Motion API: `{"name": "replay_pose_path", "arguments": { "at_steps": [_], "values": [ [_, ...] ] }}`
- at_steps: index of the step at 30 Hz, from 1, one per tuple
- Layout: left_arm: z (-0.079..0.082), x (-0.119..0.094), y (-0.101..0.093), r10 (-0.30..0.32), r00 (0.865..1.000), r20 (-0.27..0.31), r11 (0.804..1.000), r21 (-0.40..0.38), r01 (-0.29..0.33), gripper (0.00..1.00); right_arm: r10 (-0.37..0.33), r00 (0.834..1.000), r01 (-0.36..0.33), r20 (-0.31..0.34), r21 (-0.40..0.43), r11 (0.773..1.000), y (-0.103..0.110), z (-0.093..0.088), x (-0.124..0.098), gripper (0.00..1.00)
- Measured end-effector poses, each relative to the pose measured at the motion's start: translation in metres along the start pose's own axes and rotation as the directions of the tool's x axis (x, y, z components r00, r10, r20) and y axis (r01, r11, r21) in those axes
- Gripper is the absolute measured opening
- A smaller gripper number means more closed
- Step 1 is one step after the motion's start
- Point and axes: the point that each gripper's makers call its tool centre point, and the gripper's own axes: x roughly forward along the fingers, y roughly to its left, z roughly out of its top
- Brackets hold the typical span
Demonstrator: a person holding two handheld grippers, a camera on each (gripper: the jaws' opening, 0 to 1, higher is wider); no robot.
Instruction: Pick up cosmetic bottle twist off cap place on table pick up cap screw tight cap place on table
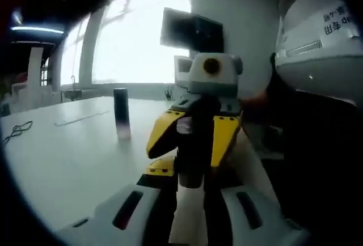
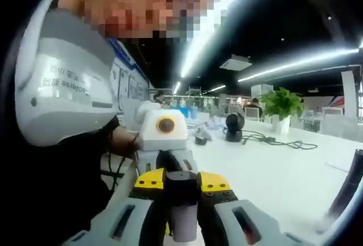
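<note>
A cosmetic bottle (image 1: 190, 164), dark in its middle and pale toward the ends, is held in the air between both grippers, above the white table (image 1: 68, 161). In the left gripper view my left gripper (image 1: 190, 195) is shut on its near pale end, and the right gripper (image 1: 191, 136) faces me with yellow jaws closed on the dark far part. In the right gripper view my right gripper (image 2: 182, 219) is shut on the near end of the bottle (image 2: 182, 198), and the left gripper (image 2: 181, 182) clamps the far part. I cannot tell which end is the cap.
A second dark bottle (image 1: 121, 115) stands upright on the table, also at the right edge of the right gripper view (image 2: 349, 192). A black cable (image 2: 278, 141), a small black fan (image 2: 232, 127) and a plant (image 2: 281, 107) sit farther back. The person's padded sleeve (image 1: 317, 36) is close by.
</note>
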Motion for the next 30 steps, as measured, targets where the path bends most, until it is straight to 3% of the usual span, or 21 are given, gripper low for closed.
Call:
{"name": "replay_pose_path", "arguments": {
  "at_steps": [3, 6, 9, 10, 11, 12, 13, 14, 15, 17, 19, 23, 28, 30],
  "values": [
    [0.004, 0.004, 0.002, -0.025, 1.0, -0.006, 1.0, -0.005, 0.025, 0.06, -0.009, 1.0, 0.009, -0.009, -0.01, 1.0, 0.011, 0.003, 0.014, 0.14],
    [0.004, 0.006, 0.001, -0.051, 0.999, -0.009, 0.999, 0.001, 0.051, 0.06, -0.031, 0.997, 0.033, -0.073, 0.03, 0.999, 0.015, 0.0, 0.02, 0.14],
    [0.014, 0.004, -0.004, -0.105, 0.994, 0.039, 0.994, -0.038, 0.106, 0.06, -0.006, 1.0, 0.006, -0.002, 0.098, 0.995, 0.021, 0.013, 0.024, 0.14],
    [0.012, 0.005, -0.006, -0.105, 0.994, 0.031, 0.994, -0.027, 0.106, 0.06, 0.011, 1.0, -0.015, 0.028, 0.154, 0.988, 0.024, 0.02, 0.025, 0.15],
    [0.006, -0.007, -0.018, -0.121, 0.993, 0.011, 0.993, -0.005, 0.121, 0.06, 0.035, 0.996, -0.05, 0.077, 0.207, 0.977, 0.026, 0.029, 0.025, 0.16],
    [-0.007, -0.035, -0.042, -0.121, 0.992, -0.032, 0.992, 0.019, 0.122, 0.06, 0.036, 0.99, -0.065, 0.137, 0.215, 0.974, 0.025, 0.039, 0.024, 0.18],
    [-0.011, -0.035, -0.045, -0.13, 0.99, -0.046, 0.991, 0.032, 0.131, 0.06, 0.056, 0.986, -0.084, 0.156, 0.178, 0.98, 0.027, 0.043, 0.025, 0.22],
    [-0.01, -0.032, -0.048, -0.136, 0.99, -0.041, 0.99, 0.02, 0.137, 0.06, 0.046, 0.993, -0.057, 0.106, 0.099, 0.993, 0.024, 0.036, 0.028, 0.28],
    [-0.009, -0.03, -0.055, -0.163, 0.986, -0.029, 0.987, -0.007, 0.163, 0.06, 0.066, 0.996, -0.07, 0.053, 0.078, 0.995, 0.029, 0.027, 0.031, 0.26],
    [-0.011, -0.032, -0.052, -0.157, 0.986, -0.048, 0.987, 0.022, 0.158, 0.06, 0.102, 0.995, -0.103, 0.004, 0.047, 0.994, 0.032, 0.021, 0.03, 0.16],
    [-0.012, -0.031, -0.051, -0.153, 0.986, -0.061, 0.987, 0.033, 0.155, 0.06, 0.118, 0.993, -0.117, -0.009, 0.08, 0.99, 0.034, 0.021, 0.029, 0.09],
    [-0.005, -0.031, -0.052, -0.166, 0.985, -0.035, 0.985, 0.029, 0.167, 0.06, 0.132, 0.991, -0.134, 0.021, 0.082, 0.988, 0.032, 0.027, 0.026, 0.21],
    [-0.003, -0.031, -0.05, -0.154, 0.988, -0.032, 0.987, 0.051, 0.155, 0.06, 0.163, 0.987, -0.162, -0.005, 0.075, 0.984, 0.04, 0.022, 0.026, 0.2],
    [-0.005, -0.031, -0.051, -0.157, 0.987, -0.043, 0.985, 0.06, 0.159, 0.06, 0.147, 0.988, -0.146, -0.045, 0.02, 0.989, 0.038, 0.015, 0.027, 0.2]
  ]
}}
